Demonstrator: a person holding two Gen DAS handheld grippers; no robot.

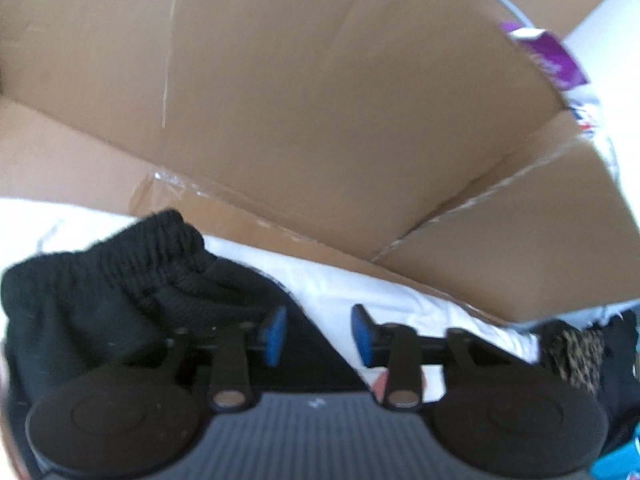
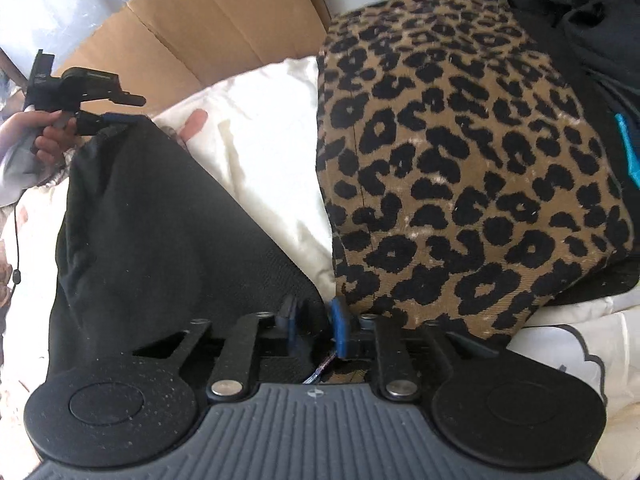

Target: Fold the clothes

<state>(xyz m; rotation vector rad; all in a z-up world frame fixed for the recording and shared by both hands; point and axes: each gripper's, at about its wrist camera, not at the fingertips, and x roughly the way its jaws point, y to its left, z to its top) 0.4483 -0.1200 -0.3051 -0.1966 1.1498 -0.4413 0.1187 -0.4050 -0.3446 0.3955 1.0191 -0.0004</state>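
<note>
Black knit garment [image 1: 120, 288] with its elastic waistband lies on white bedding [image 1: 360, 280] by my left gripper [image 1: 319, 334], fingers spread, empty. On the right camera, my right gripper [image 2: 314, 328] pinches that black cloth beside a leopard-print piece [image 2: 460, 160].

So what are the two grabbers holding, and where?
Right gripper pinches the black garment at a bottom corner. Left gripper is open, holding nothing, beside the garment's elastic band.

Each claw [image 1: 319, 334] [image 2: 315, 330] has a ribbed dark-grey body, two round black discs at its sides, and black linkage arms pinned with silver screws. Its fingers end in blue pads [image 1: 274, 334] [image 2: 339, 330]. The person's hand [image 2: 44, 136] shows a pale sleeve cuff.
</note>
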